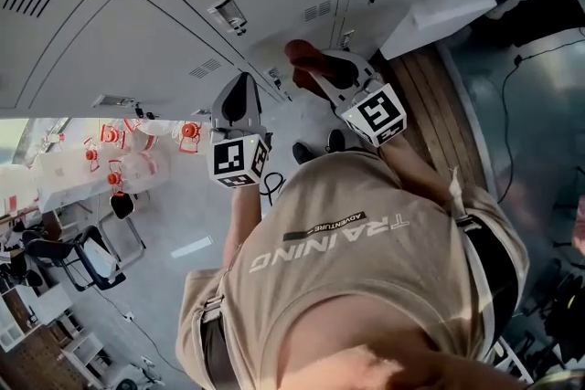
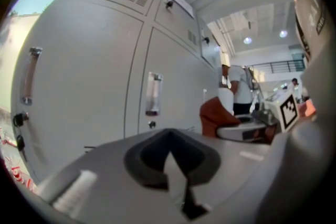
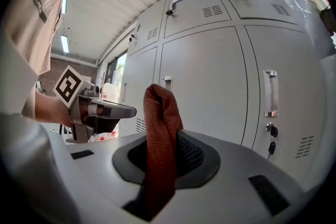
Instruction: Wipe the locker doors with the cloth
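The right gripper (image 1: pixel 322 68) has its 2 jaws squeezed tight on a red-brown cloth (image 3: pixel 160 128). The cloth sticks up out of the jaws in a folded bunch. It is up in the air near the gray locker doors (image 3: pixel 210 71), but I cannot tell if it touches them. The left gripper (image 1: pixel 239 91) is just beside the right one and also points at the lockers. Its 2 jaws are closed together with nothing between them. The door in front of the right gripper has a shiny handle (image 3: pixel 270 93), and a key (image 3: pixel 271 147) hangs in the lock under it. The person's tan shirt (image 1: pixel 366 260) fills the bottom of the head view.
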A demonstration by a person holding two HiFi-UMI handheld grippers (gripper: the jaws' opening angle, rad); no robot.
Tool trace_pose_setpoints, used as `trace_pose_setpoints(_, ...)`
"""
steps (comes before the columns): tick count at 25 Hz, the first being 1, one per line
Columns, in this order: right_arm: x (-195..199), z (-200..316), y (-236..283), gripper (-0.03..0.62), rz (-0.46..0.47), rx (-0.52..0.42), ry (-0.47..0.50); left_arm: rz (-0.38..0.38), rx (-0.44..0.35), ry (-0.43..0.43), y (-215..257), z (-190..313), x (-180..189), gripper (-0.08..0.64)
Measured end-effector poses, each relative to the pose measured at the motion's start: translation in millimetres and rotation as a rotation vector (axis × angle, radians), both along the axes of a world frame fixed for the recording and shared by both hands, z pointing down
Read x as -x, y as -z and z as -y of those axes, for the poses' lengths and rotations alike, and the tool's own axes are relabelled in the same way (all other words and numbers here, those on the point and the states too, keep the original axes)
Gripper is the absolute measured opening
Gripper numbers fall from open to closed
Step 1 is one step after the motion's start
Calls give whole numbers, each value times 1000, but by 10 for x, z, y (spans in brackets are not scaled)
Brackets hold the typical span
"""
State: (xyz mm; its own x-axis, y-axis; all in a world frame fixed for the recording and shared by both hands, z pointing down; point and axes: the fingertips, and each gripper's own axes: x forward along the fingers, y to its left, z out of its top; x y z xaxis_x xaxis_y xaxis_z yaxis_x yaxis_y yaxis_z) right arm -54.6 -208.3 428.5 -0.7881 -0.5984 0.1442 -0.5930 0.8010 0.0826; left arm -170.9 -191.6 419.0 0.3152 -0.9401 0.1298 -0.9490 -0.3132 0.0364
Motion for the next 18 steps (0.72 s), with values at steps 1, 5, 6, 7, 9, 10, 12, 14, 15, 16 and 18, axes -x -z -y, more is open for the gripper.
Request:
trace_pose_setpoints(1,-17,7,-12,64,10,15,-7,-3,0,-3,-14,12,-2,6)
trace_pose_setpoints(5,-96,33,-21,64,18,32,-34,-8,1,-24,-33,76,-37,6)
trace_pose_setpoints(6,-109,43,-17,66,16,30,-40,-7,-3,-29,-23,97,-43,6)
trace_pose_setpoints(7,-120,55,-12,66,17,27,-46,-5,-7,-34,-11,118,-48,6)
trace_pose_setpoints(9,-135,72,-9,64,22,26,-55,0,-14,-42,12,151,-61,6)
trace_pose_setpoints(10,-140,74,-11,66,24,26,-58,2,-17,-45,22,159,-69,6)
trace_pose_setpoints(12,-145,70,-16,64,27,26,-61,6,-19,-50,30,163,-85,6)
trace_pose_setpoints(14,-152,63,-14,66,28,24,-59,7,-16,-50,21,157,-98,6)
trace_pose_setpoints(15,-159,61,-11,64,27,23,-57,5,-14,-47,14,152,-104,6)
trace_pose_setpoints(16,-167,59,-9,66,25,22,-54,2,-13,-43,7,146,-108,6)
trace_pose_setpoints(18,-186,56,-7,66,20,21,-50,-2,-9,-35,-3,133,-118,6)
